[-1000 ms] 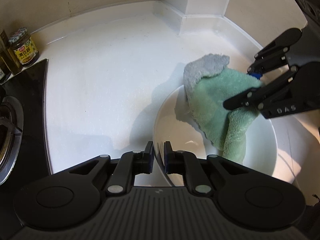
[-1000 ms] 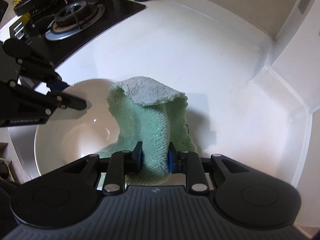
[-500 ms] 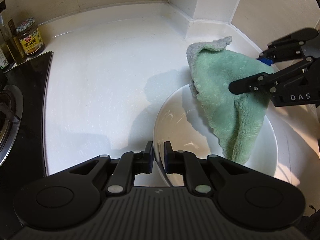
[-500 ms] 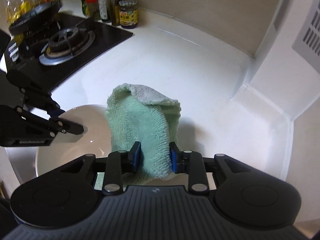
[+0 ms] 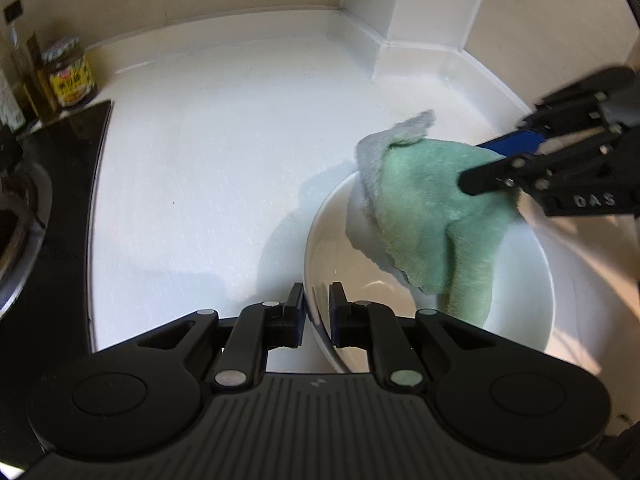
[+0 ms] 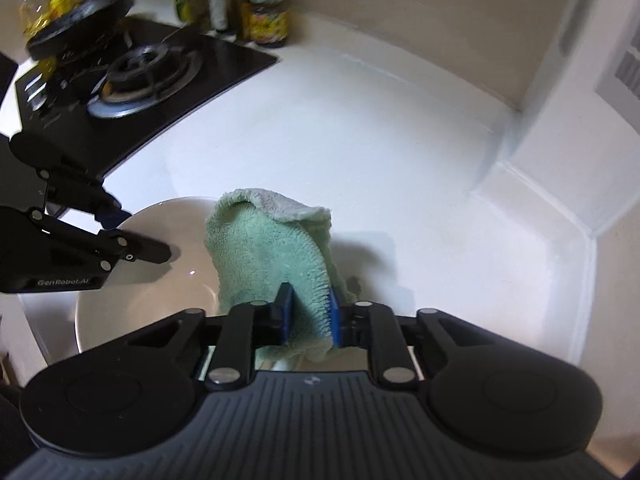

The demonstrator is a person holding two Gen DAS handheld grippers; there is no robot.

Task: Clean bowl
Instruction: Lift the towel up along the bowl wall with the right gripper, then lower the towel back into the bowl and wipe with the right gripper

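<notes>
1. Bowl (image 5: 524,304), white and glossy, seated on a white kitchen counter (image 5: 224,168), at about 4 o'clock in the left wrist view and 8 o'clock in the right wrist view.

2. Left gripper (image 5: 318,314) closed narrow on the bowl's near rim, one finger inside the wall and one outside, pinning the dish in place.

3. Right gripper (image 6: 308,312) clamped on a green cloth (image 6: 272,252), fabric bunched between the blue pads (image 6: 285,308) and standing up in a loose hood above them.

4. Cloth draped over the bowl's far rim toward 1 o'clock in the left wrist view, lower folds hanging into the hollow; contact with the bottom not clear from either view.

5. Gas stove (image 6: 136,76) and a row of jars and bottles (image 6: 268,20) at 11 o'clock in the right wrist view, well apart from the bowl.

6. Wiping judged to be under way, with much of the inner wall showing bare and shiny.

7. Risk: a hard sideways stroke could lever the smooth rim out of the thin left pinch, sliding or tipping the bowl across the slick counter.

8. Risk: loose folds could drag over the rim, or pull free of the pads, leaving the floor of the bowl unwiped.
</notes>
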